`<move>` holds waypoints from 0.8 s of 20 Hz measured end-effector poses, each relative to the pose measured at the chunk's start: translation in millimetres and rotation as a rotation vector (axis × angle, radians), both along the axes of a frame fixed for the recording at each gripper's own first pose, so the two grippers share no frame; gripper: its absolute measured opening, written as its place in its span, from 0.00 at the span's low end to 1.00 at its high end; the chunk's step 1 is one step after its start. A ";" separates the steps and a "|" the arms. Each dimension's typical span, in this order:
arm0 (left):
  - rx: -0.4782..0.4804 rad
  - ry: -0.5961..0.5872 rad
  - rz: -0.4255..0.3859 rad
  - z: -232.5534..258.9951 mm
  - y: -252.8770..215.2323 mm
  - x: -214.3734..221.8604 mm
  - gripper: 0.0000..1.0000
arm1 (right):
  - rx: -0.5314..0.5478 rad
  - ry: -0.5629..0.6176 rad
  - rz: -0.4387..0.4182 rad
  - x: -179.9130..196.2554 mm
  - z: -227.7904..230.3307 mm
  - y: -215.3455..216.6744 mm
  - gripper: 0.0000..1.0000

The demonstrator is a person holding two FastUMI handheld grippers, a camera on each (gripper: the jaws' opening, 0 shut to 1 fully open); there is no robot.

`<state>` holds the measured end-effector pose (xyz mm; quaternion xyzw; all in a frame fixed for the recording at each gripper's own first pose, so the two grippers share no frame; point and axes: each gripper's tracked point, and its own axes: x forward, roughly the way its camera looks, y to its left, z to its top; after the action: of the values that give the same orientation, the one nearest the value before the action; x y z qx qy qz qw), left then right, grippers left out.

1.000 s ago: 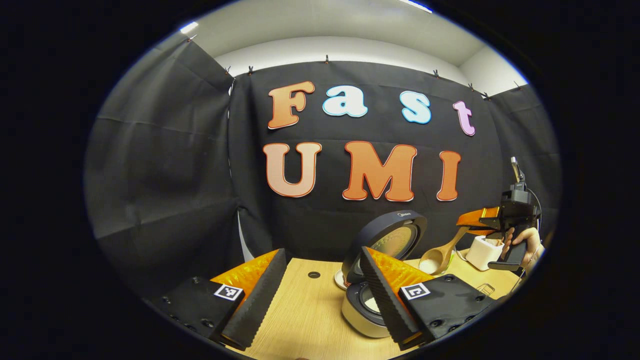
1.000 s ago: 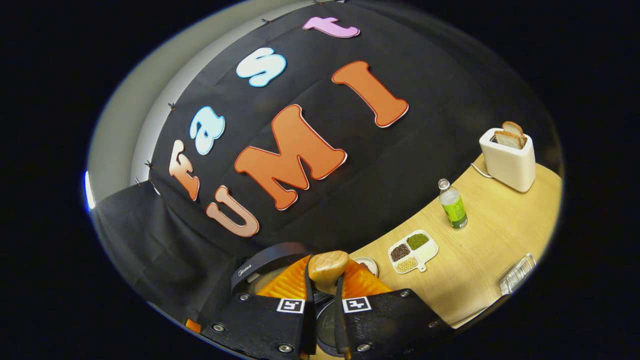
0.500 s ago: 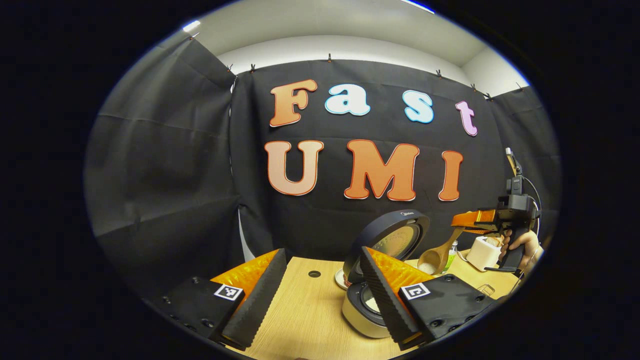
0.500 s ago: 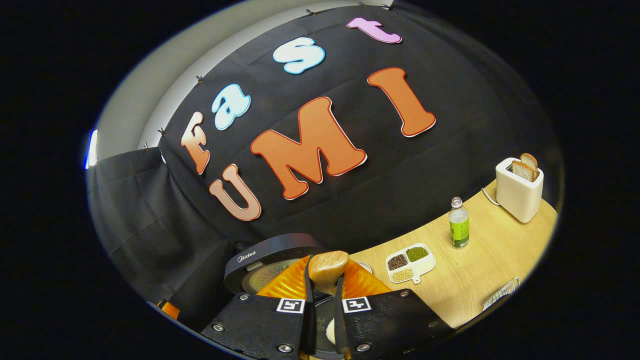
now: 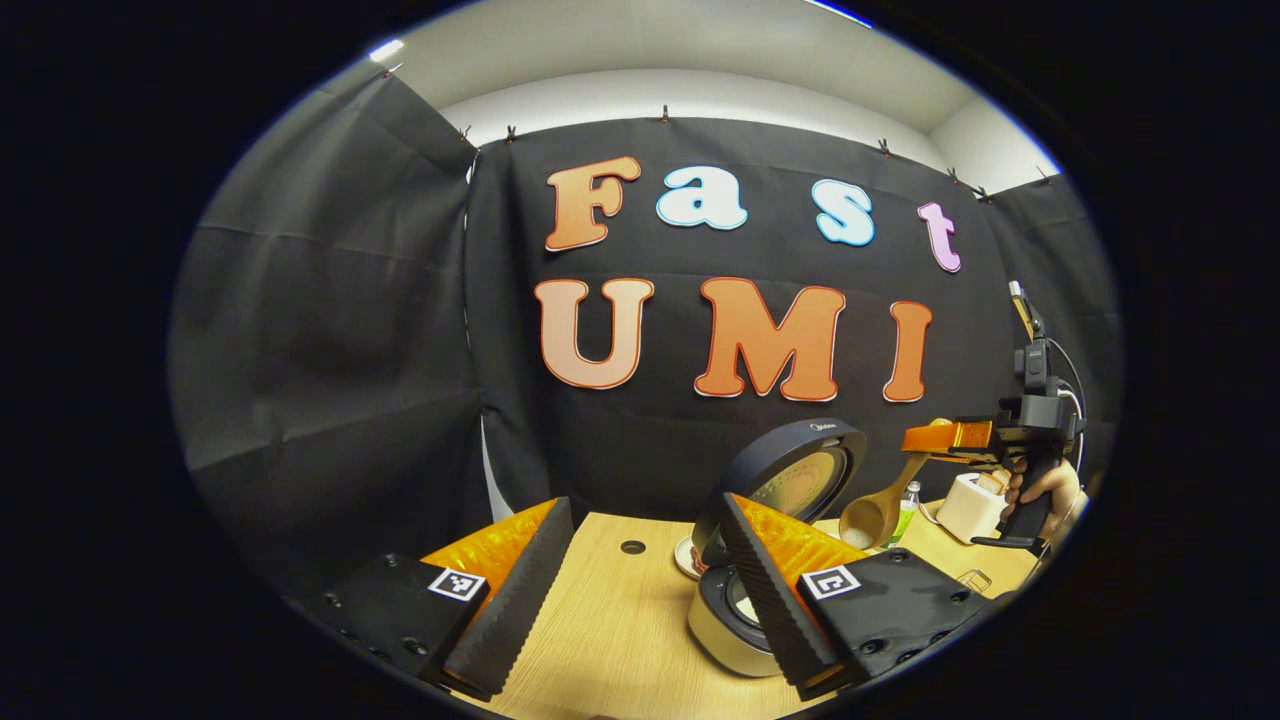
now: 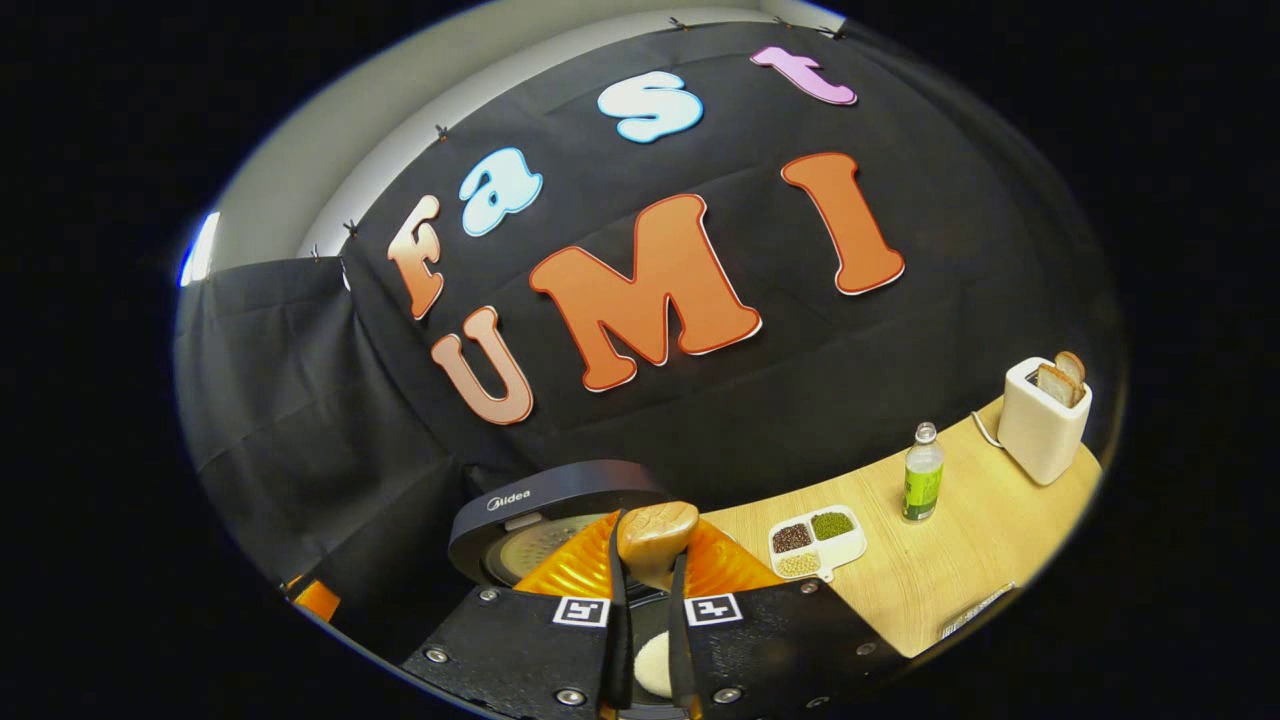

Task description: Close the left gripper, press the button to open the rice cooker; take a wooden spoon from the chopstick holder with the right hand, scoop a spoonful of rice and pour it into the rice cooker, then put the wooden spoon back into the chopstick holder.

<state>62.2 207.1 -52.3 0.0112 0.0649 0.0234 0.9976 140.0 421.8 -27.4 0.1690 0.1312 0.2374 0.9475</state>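
Note:
The rice cooker [image 5: 715, 625] stands open on the wooden table, its dark lid [image 5: 790, 475] upright. My left gripper [image 5: 642, 510] is open and holds nothing, its right finger in front of the cooker. My right gripper [image 5: 945, 438], held by a hand [image 5: 1040, 490], hangs above and to the right of the cooker, shut on the wooden spoon [image 5: 868, 518], whose bowl droops by the lid. In the right gripper view the right gripper [image 6: 650, 530] clamps the spoon handle [image 6: 655, 535] over the cooker's lid [image 6: 550, 500]. White rice [image 6: 650, 665] shows in the pot below.
A white divided dish of beans [image 6: 815, 540], a green-labelled bottle [image 6: 922, 480] and a white toaster [image 6: 1045, 430] with bread stand to the right on the table [image 6: 950, 590]. A small white dish [image 5: 688, 560] sits behind the cooker.
My right gripper has rolled toward level and risen slightly while still holding the spoon by the cooker. The left gripper has barely moved.

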 end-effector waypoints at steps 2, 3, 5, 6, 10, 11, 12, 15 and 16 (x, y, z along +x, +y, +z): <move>0.001 -0.003 -0.001 0.1 0.4 0.1 0.97 | -0.015 -0.011 0.010 -2.1 -0.4 2.5 0.13; 0.003 -0.004 0.001 0.1 0.4 0.5 0.97 | -0.022 -0.016 0.013 -3.2 0.0 3.0 0.13; 0.004 -0.002 0.003 0.0 0.2 0.1 0.97 | -0.032 -0.023 0.020 -5.1 0.3 4.2 0.13; 0.004 -0.001 0.002 -1.0 0.3 -0.5 0.97 | -0.034 -0.026 0.023 -6.3 0.6 4.7 0.13; 0.002 -0.003 0.002 0.2 0.4 -1.5 0.97 | -0.048 -0.037 0.031 -10.1 1.1 6.1 0.13; 0.001 -0.005 0.002 0.6 0.5 -1.8 0.97 | -0.053 -0.040 0.031 -11.5 1.5 5.9 0.13; 0.001 -0.005 0.002 0.6 0.5 -2.1 0.97 | -0.057 -0.044 0.034 -13.0 1.7 6.1 0.13; 0.002 -0.006 0.000 2.2 0.2 -3.2 0.97 | -0.073 -0.057 0.047 -16.8 3.1 8.4 0.13; 0.001 -0.007 -0.001 1.9 0.4 -4.0 0.97 | -0.081 -0.064 0.053 -18.8 2.8 9.8 0.13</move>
<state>58.2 207.5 -50.4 0.0114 0.0614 0.0230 0.9978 121.2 431.6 -24.6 0.1195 0.1149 0.2622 0.9507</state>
